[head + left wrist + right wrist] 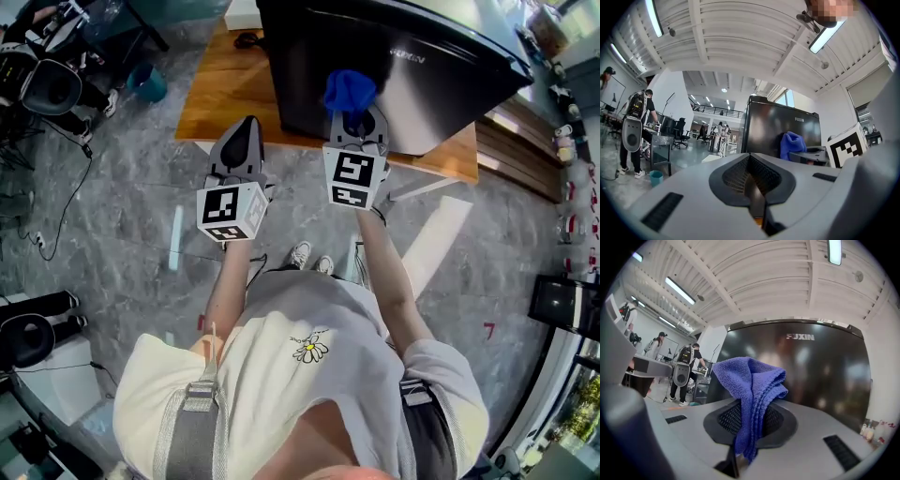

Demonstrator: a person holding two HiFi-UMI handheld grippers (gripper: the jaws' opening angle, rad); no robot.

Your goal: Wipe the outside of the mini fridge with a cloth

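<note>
Blue microfibre cloth is clamped in the right gripper; jaws are closed on its lower folds and the rest stands bunched above the tips. Cloth is held up in front of the black mini fridge, at the door face on the near side. Whether it touches the door I can't tell from any view. Fridge is glossy black with a brand print near the top edge and sits on a wooden worktop above the grey stone floor. Left gripper has its jaws together with nothing between them. It is held beside the right one, slightly lower in the head view, just off the worktop's front edge and apart from the fridge. In the left gripper view the cloth shows against the fridge door, with the right gripper's marker cube beside it. A teal bucket stands on the floor left of the worktop. A person with a backpack rig stands in the background, well apart from the fridge.
</note>
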